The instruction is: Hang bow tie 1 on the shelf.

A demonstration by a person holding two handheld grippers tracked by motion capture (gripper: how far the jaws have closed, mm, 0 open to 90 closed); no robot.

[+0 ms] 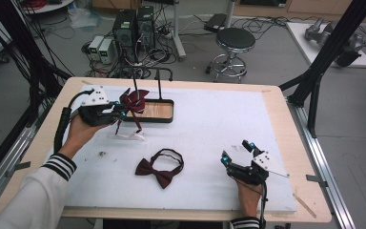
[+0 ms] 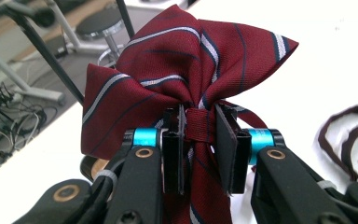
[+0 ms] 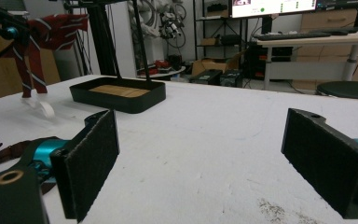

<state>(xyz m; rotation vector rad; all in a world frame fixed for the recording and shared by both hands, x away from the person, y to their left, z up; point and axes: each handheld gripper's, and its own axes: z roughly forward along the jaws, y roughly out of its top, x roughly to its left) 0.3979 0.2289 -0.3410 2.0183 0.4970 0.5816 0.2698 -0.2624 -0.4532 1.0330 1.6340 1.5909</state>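
Above the white mat's far-left part, your left gripper (image 2: 200,135) is clamped on the centre knot of the maroon striped fabric bow tie (image 2: 186,70), the right place to hold something so light, soft and floppy, while your right gripper (image 3: 205,154) rests with jaws apart.

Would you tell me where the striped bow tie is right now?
The striped bow tie is at the table's left in the high view, clamped in the left tongs, above the mat beside the black tray.
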